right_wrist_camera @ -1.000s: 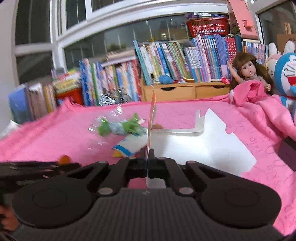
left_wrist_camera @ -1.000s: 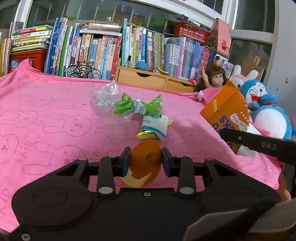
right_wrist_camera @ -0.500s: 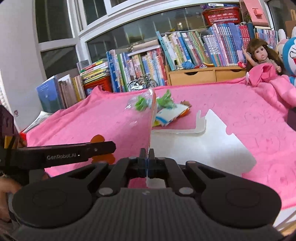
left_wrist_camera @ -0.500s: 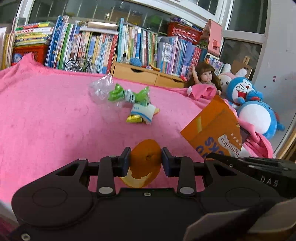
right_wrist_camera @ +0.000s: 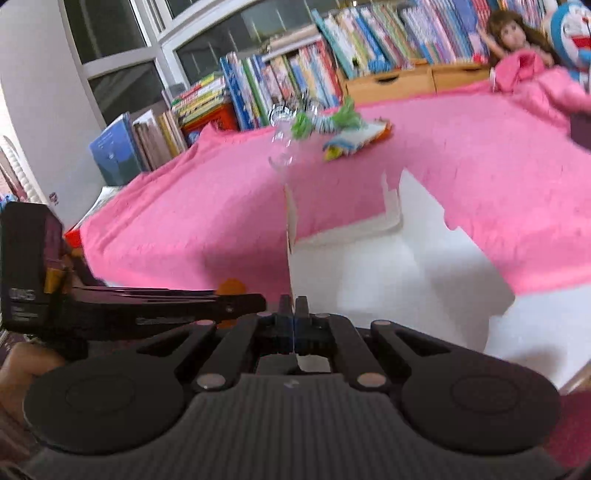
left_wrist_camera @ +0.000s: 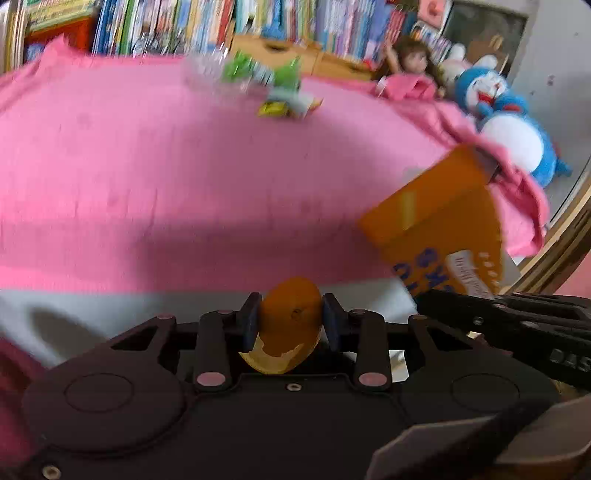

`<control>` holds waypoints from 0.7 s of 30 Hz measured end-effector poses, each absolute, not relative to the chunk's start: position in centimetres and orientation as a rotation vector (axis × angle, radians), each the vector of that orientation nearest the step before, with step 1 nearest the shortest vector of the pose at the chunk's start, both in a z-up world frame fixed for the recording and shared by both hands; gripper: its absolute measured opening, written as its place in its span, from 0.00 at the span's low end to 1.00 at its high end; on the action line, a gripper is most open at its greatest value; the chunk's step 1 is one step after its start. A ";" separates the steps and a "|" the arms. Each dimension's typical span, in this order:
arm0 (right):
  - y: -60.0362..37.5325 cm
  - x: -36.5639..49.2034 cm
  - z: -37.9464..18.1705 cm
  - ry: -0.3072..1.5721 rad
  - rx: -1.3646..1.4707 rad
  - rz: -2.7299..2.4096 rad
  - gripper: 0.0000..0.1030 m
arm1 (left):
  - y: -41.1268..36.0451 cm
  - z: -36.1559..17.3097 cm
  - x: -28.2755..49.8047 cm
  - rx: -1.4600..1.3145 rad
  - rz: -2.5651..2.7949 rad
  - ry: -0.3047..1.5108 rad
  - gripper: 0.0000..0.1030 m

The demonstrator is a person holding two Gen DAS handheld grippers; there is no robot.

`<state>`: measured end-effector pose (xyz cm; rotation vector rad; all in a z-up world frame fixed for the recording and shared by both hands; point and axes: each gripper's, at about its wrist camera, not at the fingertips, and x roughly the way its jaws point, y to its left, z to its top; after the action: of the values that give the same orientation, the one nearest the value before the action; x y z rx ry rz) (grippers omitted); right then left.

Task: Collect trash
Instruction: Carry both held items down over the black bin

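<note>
Only from the left wrist, orange carton [left_wrist_camera: 439, 218] print shows.

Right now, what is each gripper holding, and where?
Left gripper: orange peel, pinched across its sides. Right gripper: cardboard box, by one flap's edge.

pink blanket [left_wrist_camera: 184, 166] over table; bookshelf [right_wrist_camera: 295, 74] behind, dark windows [right_wrist_camera: 110, 33] above, white wall [right_wrist_camera: 33, 92] left.

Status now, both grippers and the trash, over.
Left gripper shut on orange peel. Right gripper shut on box flap. Wrappers remain on pink cloth. Nothing in the way.
</note>
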<state>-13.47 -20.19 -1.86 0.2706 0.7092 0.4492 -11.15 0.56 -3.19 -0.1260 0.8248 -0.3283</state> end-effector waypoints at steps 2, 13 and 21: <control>-19.9 -13.9 -2.6 0.741 0.277 0.457 0.03 | 0.7 -4.3 -11.2 -0.131 -0.323 0.862 0.32; -18.8 -14.3 -6.8 0.888 0.323 0.461 0.03 | 0.5 -9.8 -11.3 -0.069 -0.284 0.991 0.32; -18.8 -12.5 -10.4 0.989 0.375 0.433 0.03 | 0.3 -12.5 -11.0 -0.058 -0.262 1.062 0.32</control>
<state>-12.52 -18.77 -10.36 0.3747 0.9891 0.4331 -10.98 0.35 -12.53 -0.0578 1.0616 -0.2621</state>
